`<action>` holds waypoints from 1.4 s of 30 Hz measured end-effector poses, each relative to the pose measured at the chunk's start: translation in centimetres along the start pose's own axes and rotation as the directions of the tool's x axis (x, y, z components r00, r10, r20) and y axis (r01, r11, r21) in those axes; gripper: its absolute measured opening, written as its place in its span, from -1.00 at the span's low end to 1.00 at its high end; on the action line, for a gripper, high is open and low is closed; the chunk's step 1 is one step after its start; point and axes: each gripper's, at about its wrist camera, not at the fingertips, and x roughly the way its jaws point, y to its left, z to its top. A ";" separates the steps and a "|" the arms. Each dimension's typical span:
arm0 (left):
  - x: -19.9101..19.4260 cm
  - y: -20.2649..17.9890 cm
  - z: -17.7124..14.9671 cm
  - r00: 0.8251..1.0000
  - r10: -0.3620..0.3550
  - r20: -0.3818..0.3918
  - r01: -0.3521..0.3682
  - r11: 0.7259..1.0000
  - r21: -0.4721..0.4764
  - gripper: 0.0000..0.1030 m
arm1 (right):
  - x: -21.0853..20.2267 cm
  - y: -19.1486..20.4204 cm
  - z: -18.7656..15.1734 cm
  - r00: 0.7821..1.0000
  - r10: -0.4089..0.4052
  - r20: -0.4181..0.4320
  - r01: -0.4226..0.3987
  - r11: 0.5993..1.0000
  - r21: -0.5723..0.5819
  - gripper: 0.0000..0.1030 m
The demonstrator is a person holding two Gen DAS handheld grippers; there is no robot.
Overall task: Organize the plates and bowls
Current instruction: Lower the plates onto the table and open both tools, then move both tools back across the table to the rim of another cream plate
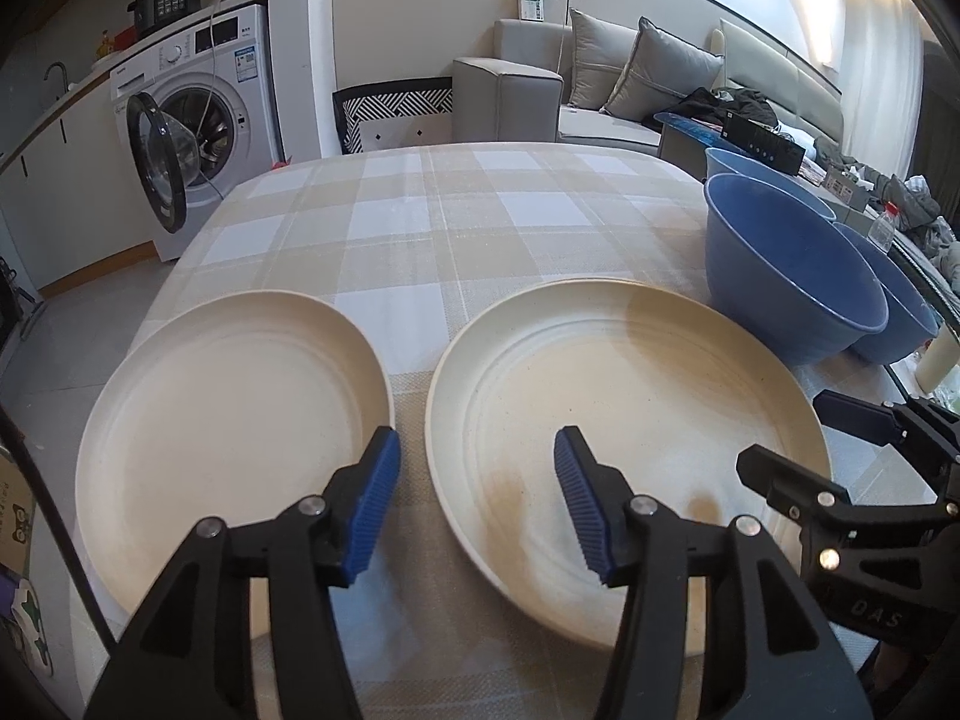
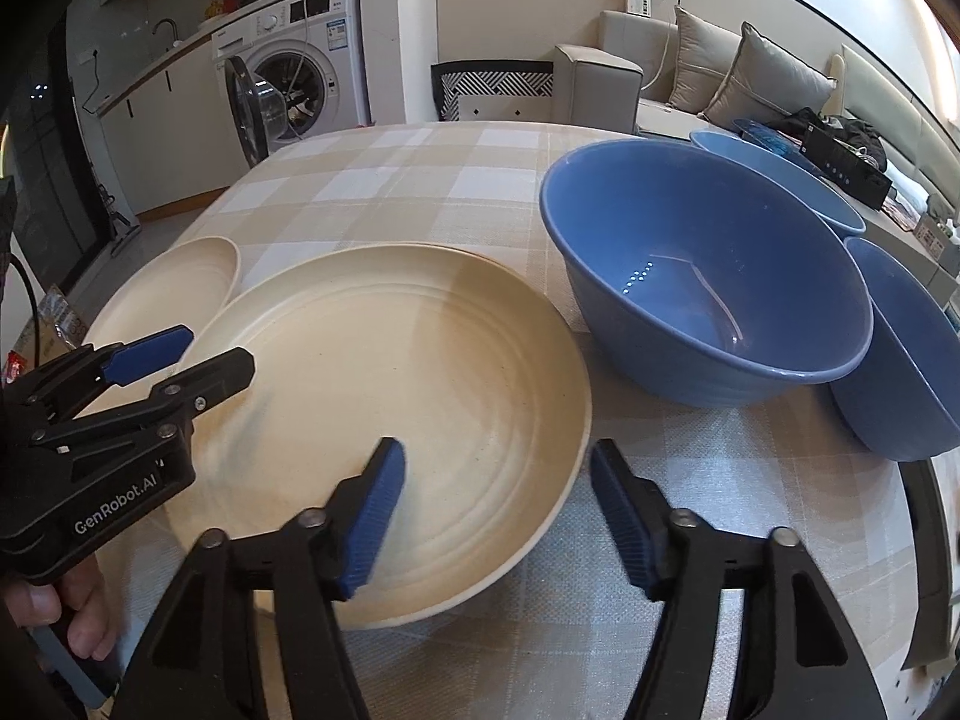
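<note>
- As two cream plates lie side by side on the checked table (image 1: 456, 204), both grippers hang apart and empty-jawed.
- The left gripper (image 1: 477, 501) straddles the gap between the left plate (image 1: 228, 414) and the right plate (image 1: 612, 420).
- The right gripper (image 2: 498, 510) brackets that right plate's near rim.
- Three blue bowls (image 2: 708, 276) crowd its far right.
- Stacking likely comes next: pinch one rim squarely, lift level, and clear the neighbouring bowl.
</note>
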 end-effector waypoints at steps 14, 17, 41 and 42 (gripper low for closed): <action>-2.9 0.3 0.3 0.998 0.026 0.063 -0.025 0.999 -0.028 0.84 | -2.0 0.2 0.5 0.997 0.044 0.061 -0.045 0.999 0.016 0.75; -3.6 0.9 0.4 0.996 0.043 0.077 -0.039 0.998 -0.052 0.99 | -2.6 0.3 0.5 0.995 0.059 0.079 -0.060 0.998 0.020 0.77; -9.5 5.2 0.1 0.982 0.106 0.153 -0.081 0.983 -0.163 1.00 | -5.8 2.4 3.1 0.975 0.135 0.174 -0.129 0.990 -0.050 0.98; -9.7 5.6 0.0 0.982 0.113 0.154 -0.086 0.981 -0.171 1.00 | -5.9 2.4 3.4 0.974 0.141 0.178 -0.134 0.990 -0.051 0.98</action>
